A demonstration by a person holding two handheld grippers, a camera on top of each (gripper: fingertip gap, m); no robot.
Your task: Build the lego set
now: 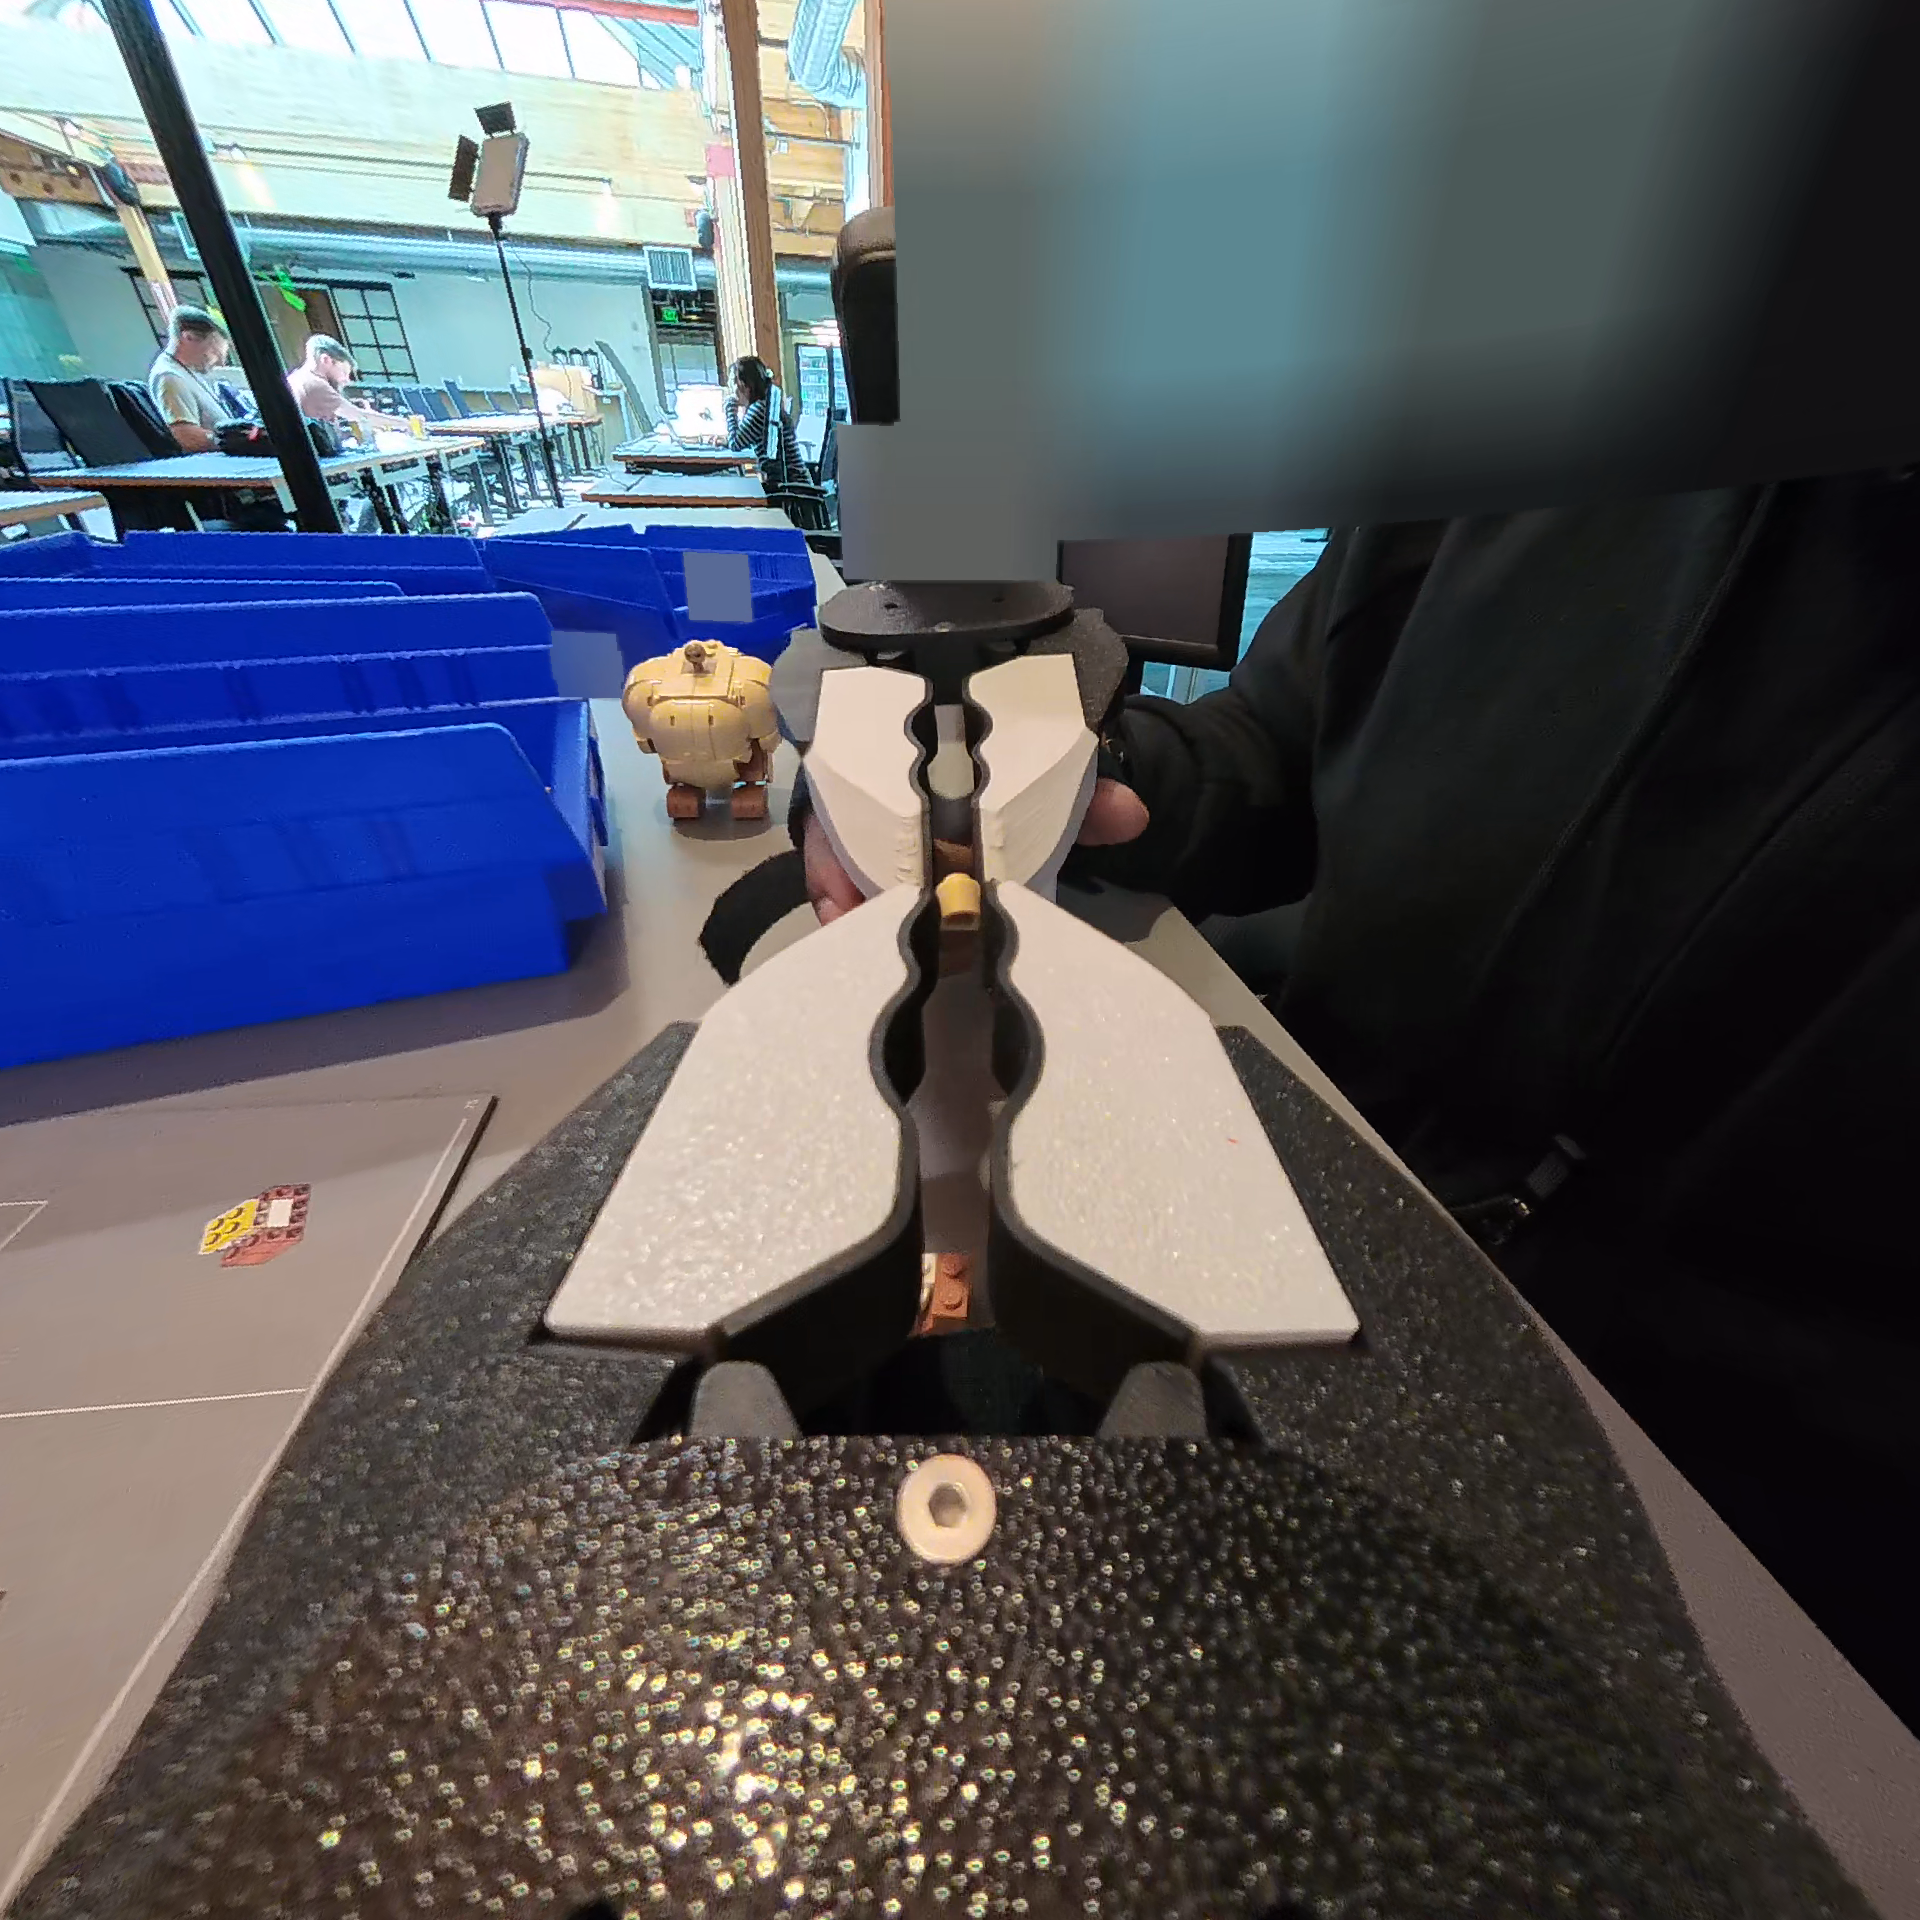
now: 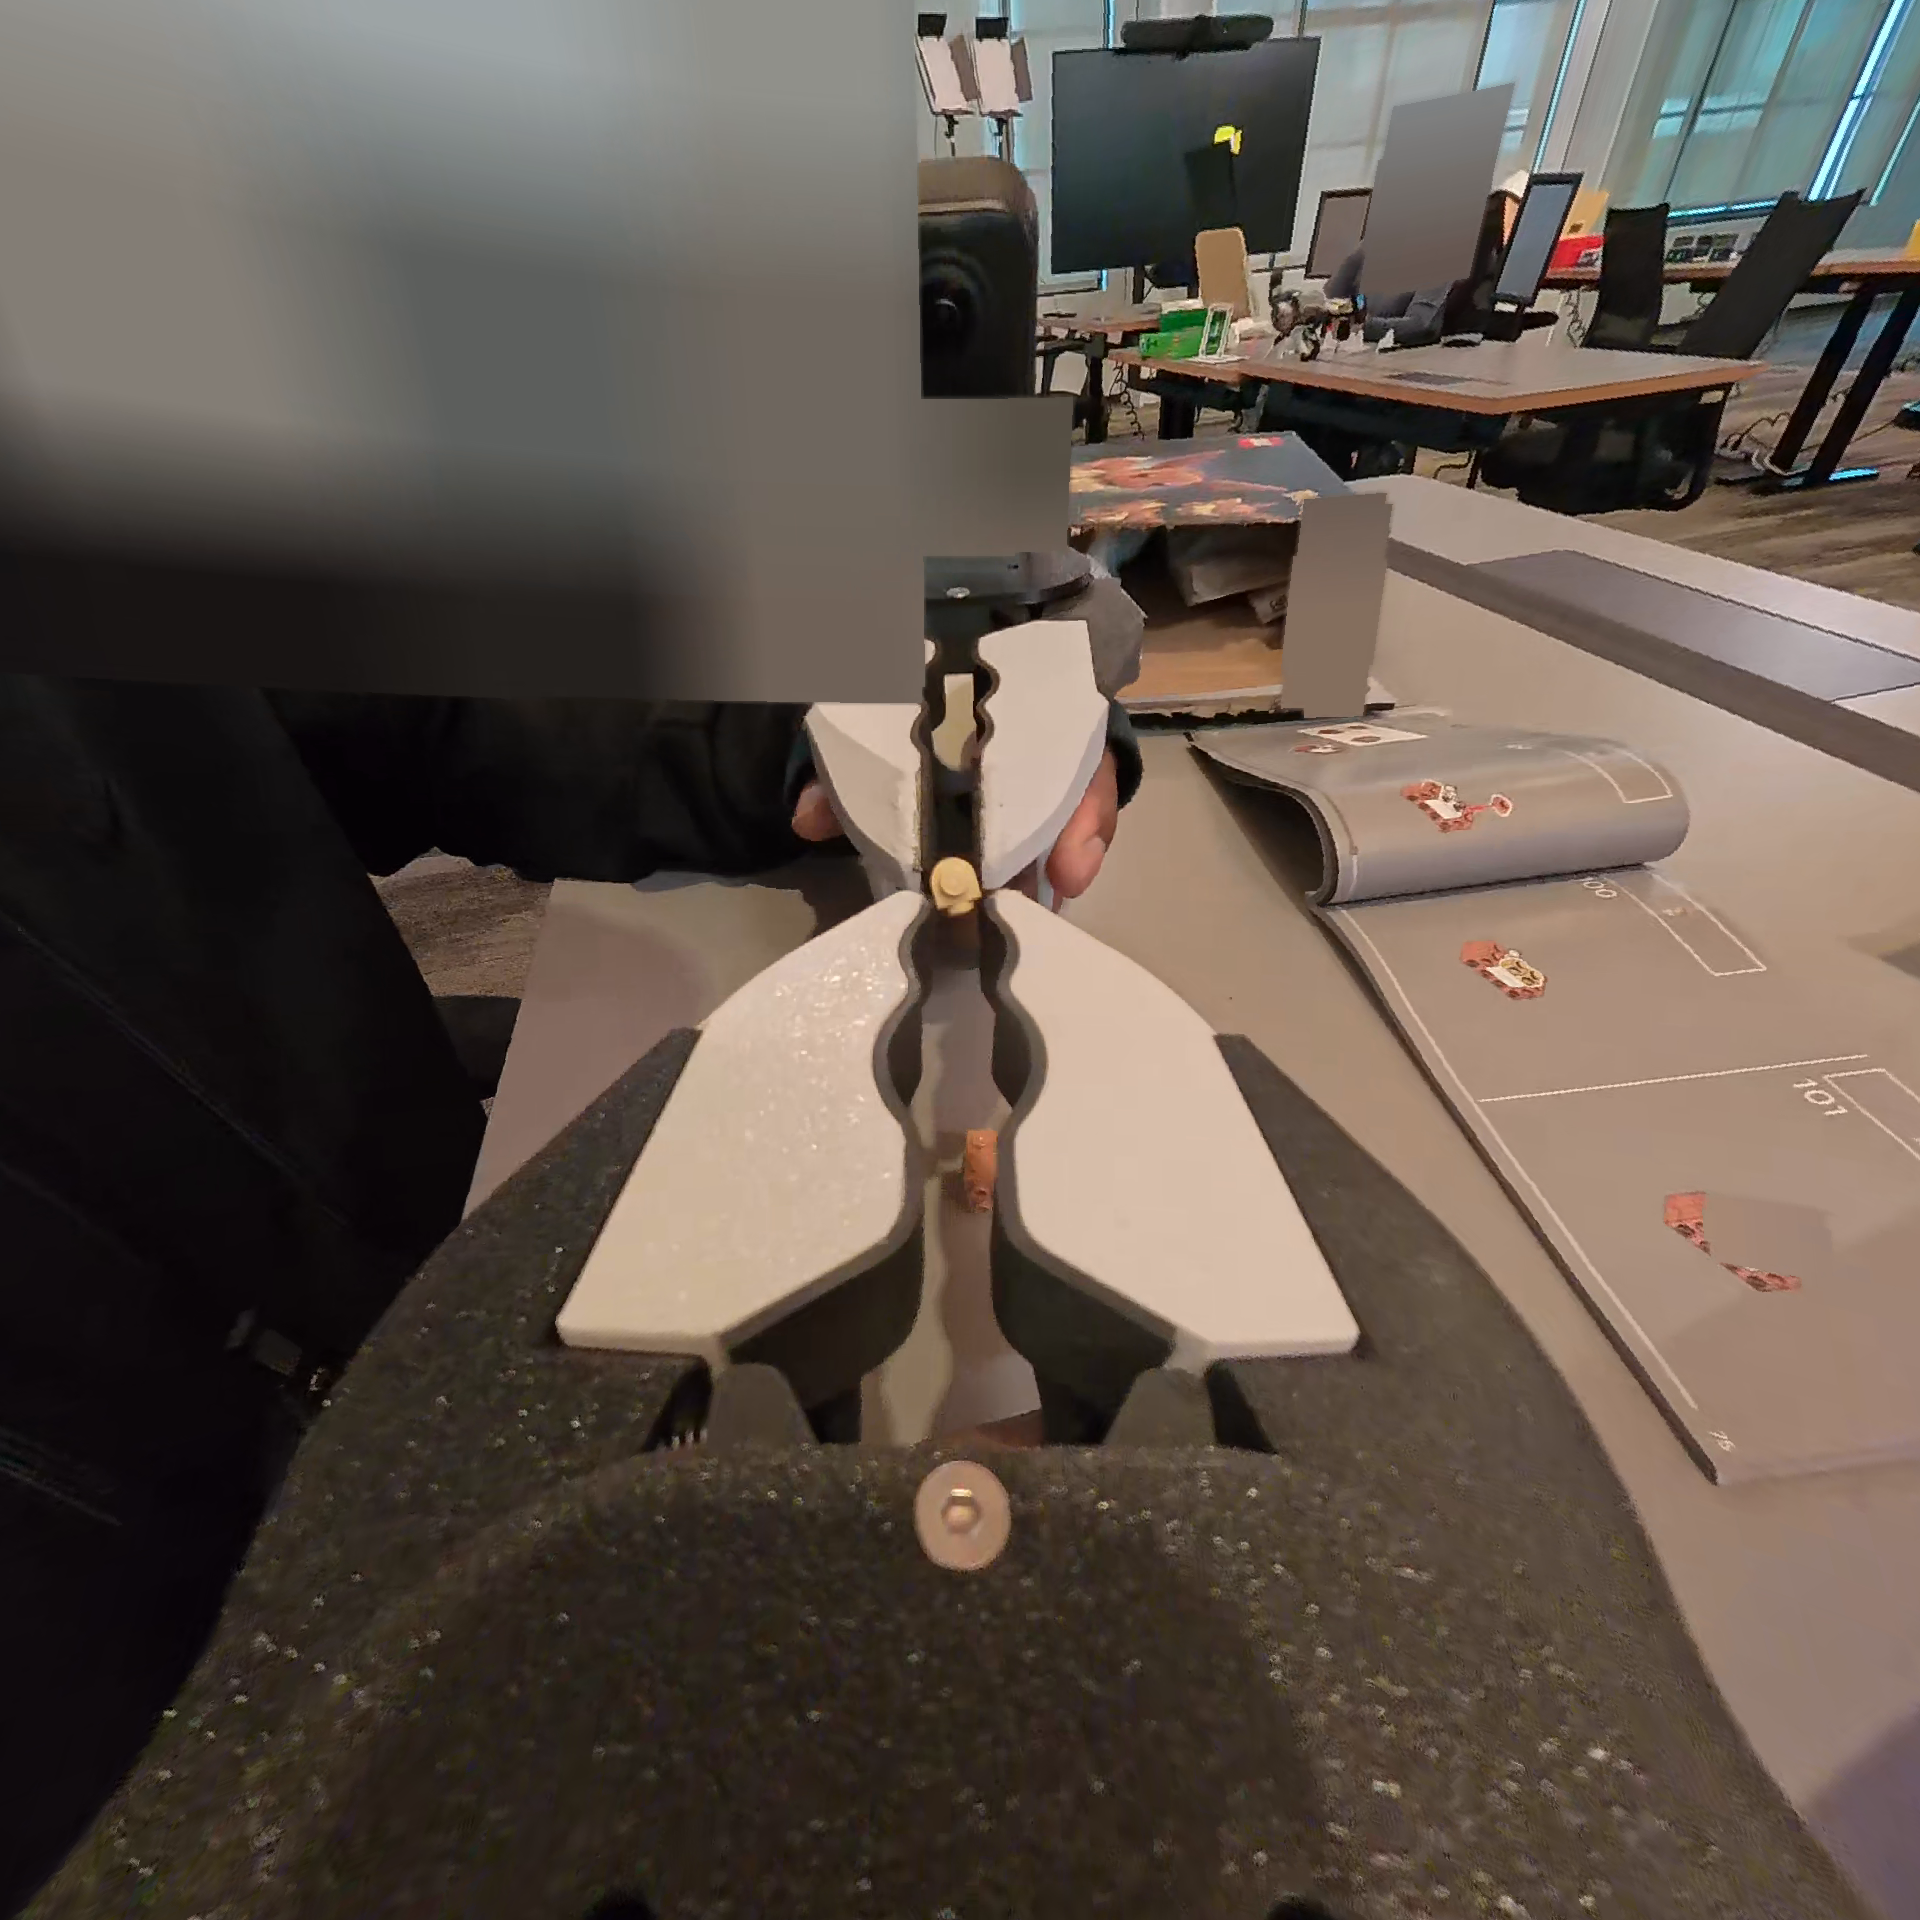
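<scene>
Left wrist view: small tan stud piece (image 1: pixel 957 900)

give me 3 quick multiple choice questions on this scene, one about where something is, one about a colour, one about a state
1. Where does the tan brick figure stand?
A. on the table beside the blue bins
B. inside a bin
C. on the booklet

2. What colour is the small piece where the left gripper and right gripper meet tip to tip?
A. green
B. tan
C. blue

3. How does the booklet lie?
A. shut
B. standing on edge
C. open, with pages curled back

Answers:
1 A: the figure stands on the grey tabletop, next to the row of bins.
2 B: the stud at the tips is tan in both views.
3 C: flat printed pages show, with a rolled fold at the far end.
</scene>
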